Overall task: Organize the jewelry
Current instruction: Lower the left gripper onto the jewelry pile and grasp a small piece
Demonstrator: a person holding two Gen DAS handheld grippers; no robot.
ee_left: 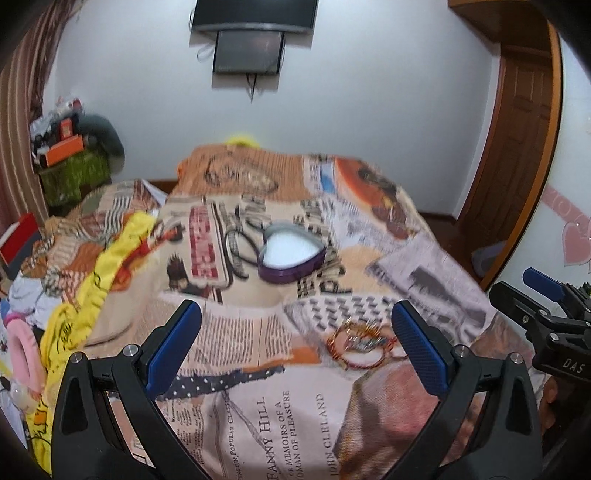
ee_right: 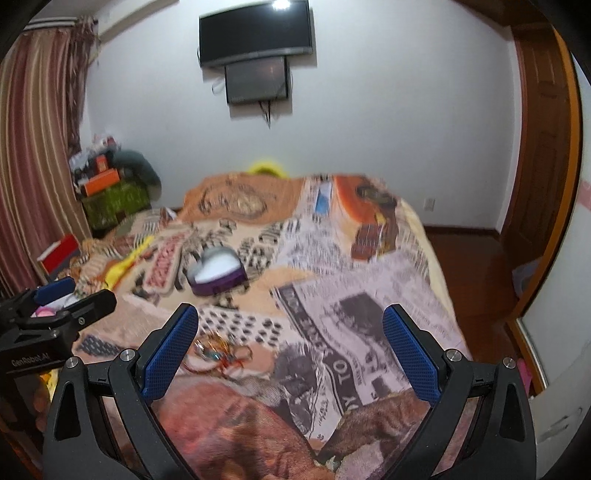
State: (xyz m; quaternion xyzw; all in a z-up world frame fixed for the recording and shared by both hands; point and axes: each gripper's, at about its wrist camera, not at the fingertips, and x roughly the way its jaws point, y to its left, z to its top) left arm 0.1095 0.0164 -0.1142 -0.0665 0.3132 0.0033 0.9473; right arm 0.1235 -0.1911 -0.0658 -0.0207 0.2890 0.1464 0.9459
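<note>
A purple heart-shaped box [ee_left: 291, 254] with a white lining stands open on the bed, also in the right wrist view [ee_right: 217, 275]. A pile of jewelry [ee_left: 360, 345], copper and red bangles with small pieces, lies on the printed blanket nearer to me; it also shows in the right wrist view [ee_right: 218, 350]. My left gripper [ee_left: 297, 347] is open and empty above the blanket, the jewelry just inside its right finger. My right gripper [ee_right: 290, 354] is open and empty, the jewelry beside its left finger. Each gripper shows at the edge of the other's view.
The bed carries a newspaper-print blanket [ee_left: 258, 398]. Yellow cloth [ee_left: 110, 258] and clutter lie at the left. Stacked boxes [ee_right: 107, 192] stand by the curtain. A TV [ee_right: 255, 33] hangs on the far wall. A wooden door [ee_right: 535, 155] is at the right.
</note>
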